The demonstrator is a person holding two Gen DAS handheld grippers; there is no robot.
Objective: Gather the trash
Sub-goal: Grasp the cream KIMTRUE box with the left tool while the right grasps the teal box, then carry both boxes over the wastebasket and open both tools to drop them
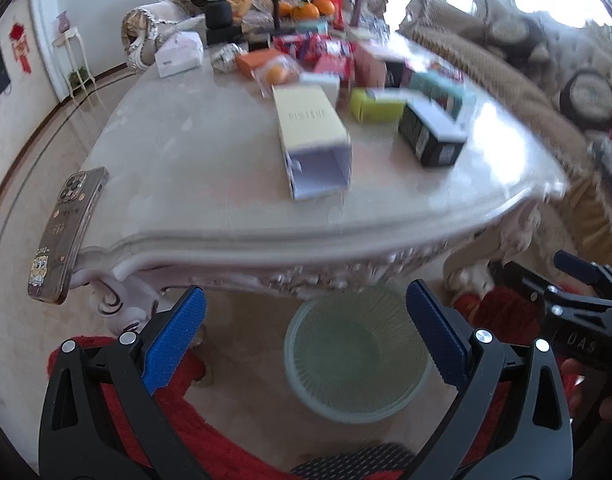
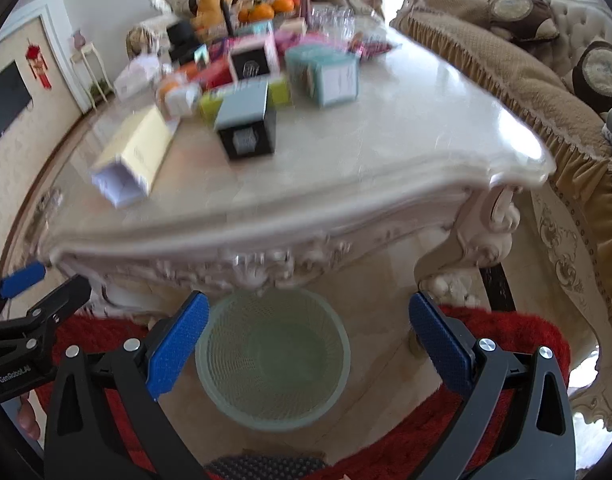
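Left gripper [image 1: 306,320] hangs with its blue pads spread wide, nothing between them, and the right gripper [image 2: 309,328] is just as wide apart and empty. Below both sits the pale green mesh waste basket [image 2: 274,364] on the floor, mouth up, just in front of the carved table edge [image 2: 266,236]. Up on the marble top, the long pale yellow box [image 1: 311,136] lies flat, its long axis running away from the near edge, open end facing the grippers. Beside it to the right, a black box [image 1: 431,136], then a lime green box [image 1: 375,105], with a crowd of cartons packed behind. A phone [image 1: 66,236] overhangs the left corner. The near strip of tabletop lies bare; sofa [image 2: 545,120] flanks the right.
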